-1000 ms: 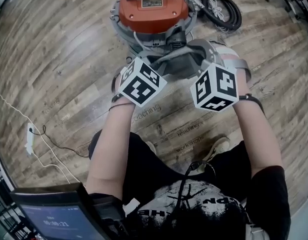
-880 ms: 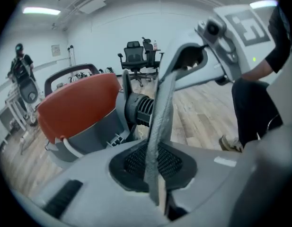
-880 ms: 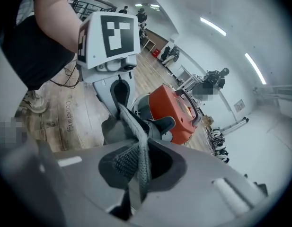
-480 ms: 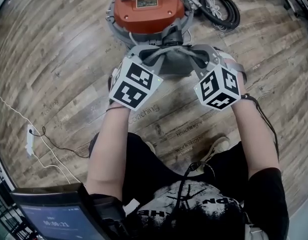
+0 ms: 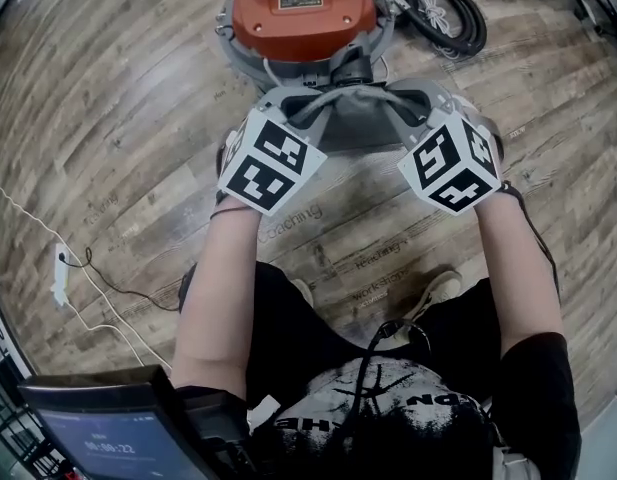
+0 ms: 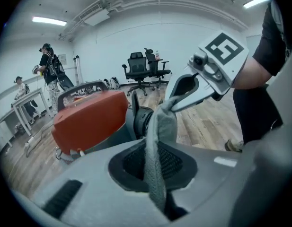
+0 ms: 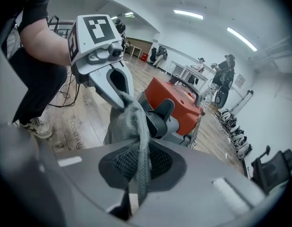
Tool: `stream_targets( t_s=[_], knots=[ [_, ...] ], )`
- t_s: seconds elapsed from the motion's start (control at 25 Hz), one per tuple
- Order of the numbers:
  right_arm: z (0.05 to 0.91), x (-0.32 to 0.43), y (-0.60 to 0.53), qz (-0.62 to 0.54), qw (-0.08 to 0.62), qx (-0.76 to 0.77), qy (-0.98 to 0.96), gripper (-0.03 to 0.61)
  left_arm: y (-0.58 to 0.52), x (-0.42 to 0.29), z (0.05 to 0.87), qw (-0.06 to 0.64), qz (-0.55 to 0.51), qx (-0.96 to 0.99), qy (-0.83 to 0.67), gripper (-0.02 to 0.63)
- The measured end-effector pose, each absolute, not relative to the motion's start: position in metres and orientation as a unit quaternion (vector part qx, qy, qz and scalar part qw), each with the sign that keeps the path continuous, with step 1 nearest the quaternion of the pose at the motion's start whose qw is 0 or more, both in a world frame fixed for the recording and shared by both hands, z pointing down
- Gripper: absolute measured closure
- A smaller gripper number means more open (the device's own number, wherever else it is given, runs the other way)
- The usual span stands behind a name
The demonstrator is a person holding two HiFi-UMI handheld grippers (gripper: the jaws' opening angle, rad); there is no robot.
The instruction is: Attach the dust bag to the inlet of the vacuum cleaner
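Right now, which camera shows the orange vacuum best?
The head view: the vacuum is seen from above, nearly whole and unblocked. The left gripper view shows just one side of it; the right gripper view shows it partly behind the dust bag.

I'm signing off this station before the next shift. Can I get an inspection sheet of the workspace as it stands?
Surface: wood floor.
Job's things: orange vacuum cleaner; grey dust bag stretched before its black inlet, apparently not on it.
Clutter: nothing seen.
Grippers: left gripper and right gripper each shut on the dust bag.
Cables: hose coiled behind the vacuum cleaner; power strip on floor at left.
Surroundings: office chairs, people in the background.
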State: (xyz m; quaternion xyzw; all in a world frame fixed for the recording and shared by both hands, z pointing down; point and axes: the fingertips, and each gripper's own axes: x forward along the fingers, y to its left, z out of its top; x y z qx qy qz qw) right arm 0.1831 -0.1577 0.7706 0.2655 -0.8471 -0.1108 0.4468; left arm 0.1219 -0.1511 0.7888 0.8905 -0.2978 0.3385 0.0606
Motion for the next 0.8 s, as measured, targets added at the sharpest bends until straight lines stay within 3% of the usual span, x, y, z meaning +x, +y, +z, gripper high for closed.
stream_targets(
  t_s=[0.6, 0.68, 0.8],
  knots=[
    [0.776, 0.183, -0.155, -0.106, 0.428, 0.281, -0.853, 0.554, -0.15, 0.124, 0.795, 0.033, 0.362, 0.883, -0.297, 0.594],
    [0.775, 0.183, -0.154, -0.107, 0.429, 0.277, -0.853, 0.519, -0.147, 0.123, 0.796, 0.023, 0.365, 0.882, -0.296, 0.582],
    [0.768, 0.181, -0.147, -0.09, 0.412, 0.265, -0.867, 0.375, -0.143, 0.121, 0.788, 0.001, 0.36, 0.885, -0.295, 0.484]
  ],
)
